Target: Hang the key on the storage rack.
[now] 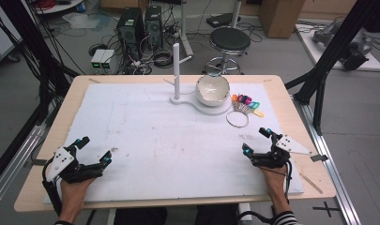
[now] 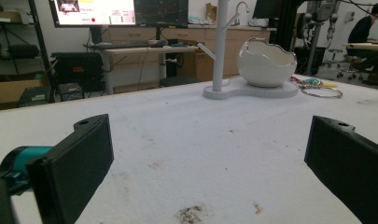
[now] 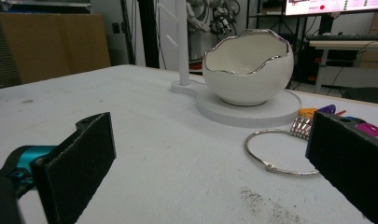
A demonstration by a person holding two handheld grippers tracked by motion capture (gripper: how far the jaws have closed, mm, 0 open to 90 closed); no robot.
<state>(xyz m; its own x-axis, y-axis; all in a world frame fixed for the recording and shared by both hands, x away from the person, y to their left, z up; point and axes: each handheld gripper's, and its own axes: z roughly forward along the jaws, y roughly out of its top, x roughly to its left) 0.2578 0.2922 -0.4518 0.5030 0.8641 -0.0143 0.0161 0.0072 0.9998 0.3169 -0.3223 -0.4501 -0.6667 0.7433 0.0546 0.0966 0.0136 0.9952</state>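
- At 12 o'clock from right tongs (image 1: pixel 258 140), nearby: key ring (image 1: pixel 238 118), silver loop, coloured tags.
- Left tongs (image 1: pixel 95 151) well apart from it.
- Both tongs' jaws apart, empty, on bench (image 1: pixel 145 140).

I look down on a wooden table (image 1: pixel 33 187) covered by a white mat (image 1: pixel 155 140). At its far side a white stand (image 1: pixel 177 70) rises from a base holding an eggshell-shaped bowl (image 1: pixel 212 89). Just right of it lies a metal ring (image 1: pixel 237 119) with coloured keys (image 1: pixel 245 100). Beyond stands a black stool (image 1: pixel 229 40)
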